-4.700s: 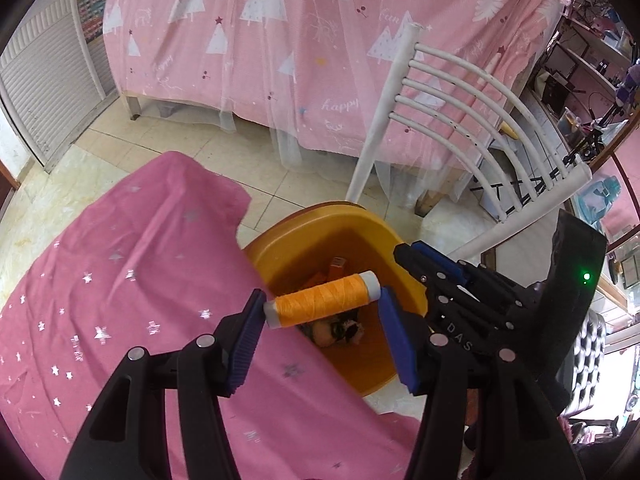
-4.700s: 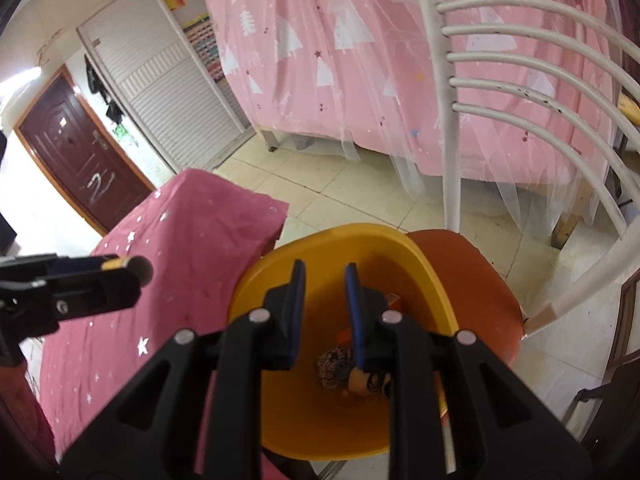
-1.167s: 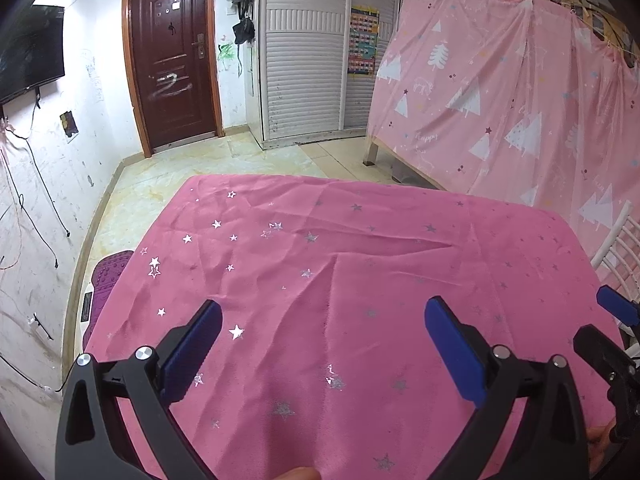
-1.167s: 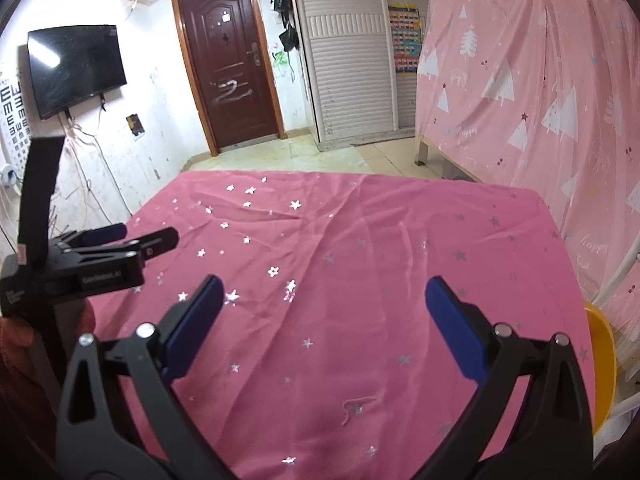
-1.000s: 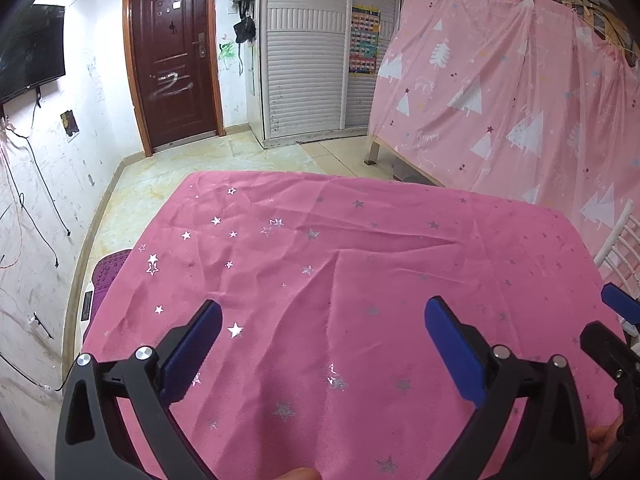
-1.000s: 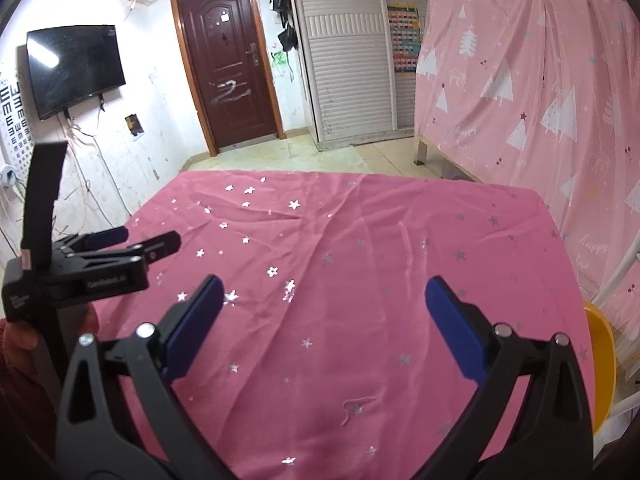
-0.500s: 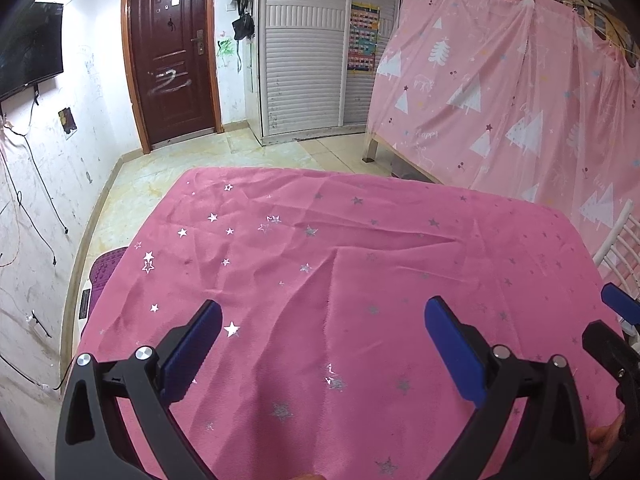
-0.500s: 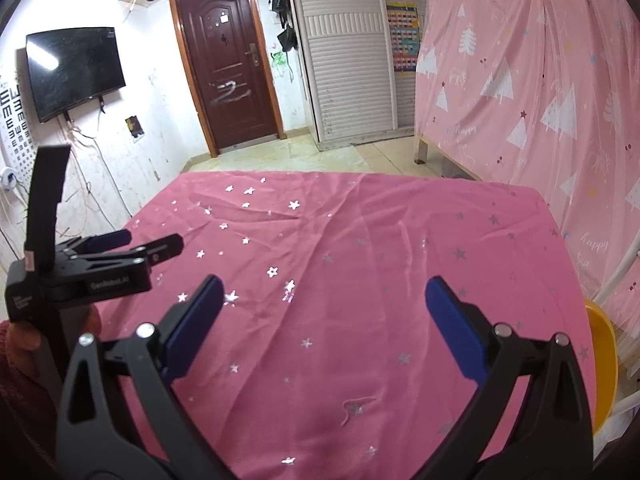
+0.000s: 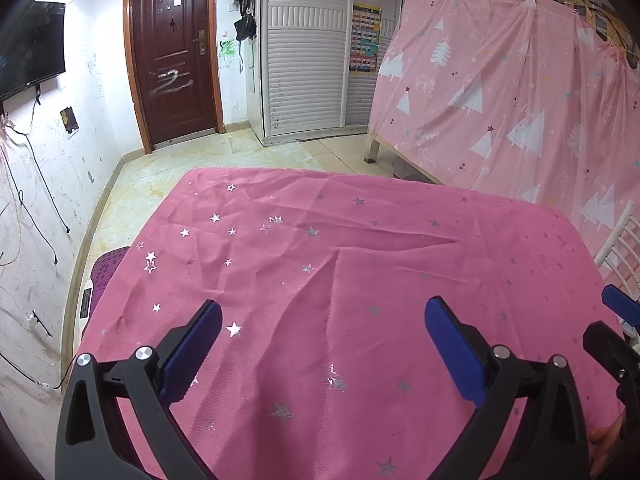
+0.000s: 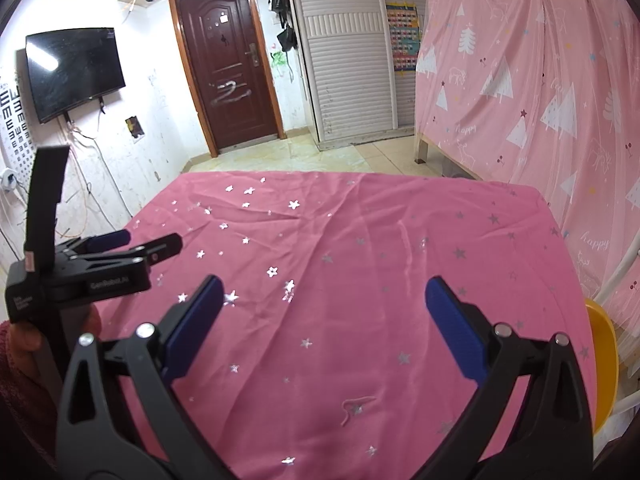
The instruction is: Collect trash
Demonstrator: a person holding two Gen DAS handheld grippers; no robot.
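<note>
Right wrist view: right gripper (image 10: pixel 320 312) wide, empty; left gripper (image 9: pixel 322 334) likewise. I risk snagging the pink star-printed desk cloth (image 10: pixel 360 260) chasing the thin thread scrap (image 10: pixel 354 408) at 6 o'clock.

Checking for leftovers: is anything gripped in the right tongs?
No, the right tongs are wide open with only the cloth between them.

The cloth (image 9: pixel 360 260) over the counter is deep pink, scattered with small silver stars. Both the left gripper (image 9: pixel 320 340) and the right gripper (image 10: pixel 320 328) are black with blue pads (image 10: pixel 452 332). A basin (image 10: pixel 604 356) at the counter's right edge is yellow-orange. The curtain (image 10: pixel 540 80) is pale pink, printed with white trees. The door (image 9: pixel 172 52) is dark reddish-brown with a white scrawl. The floor tiles (image 9: pixel 260 152) are cream. A short pale thread (image 10: pixel 354 406) lies on the cloth.
</note>
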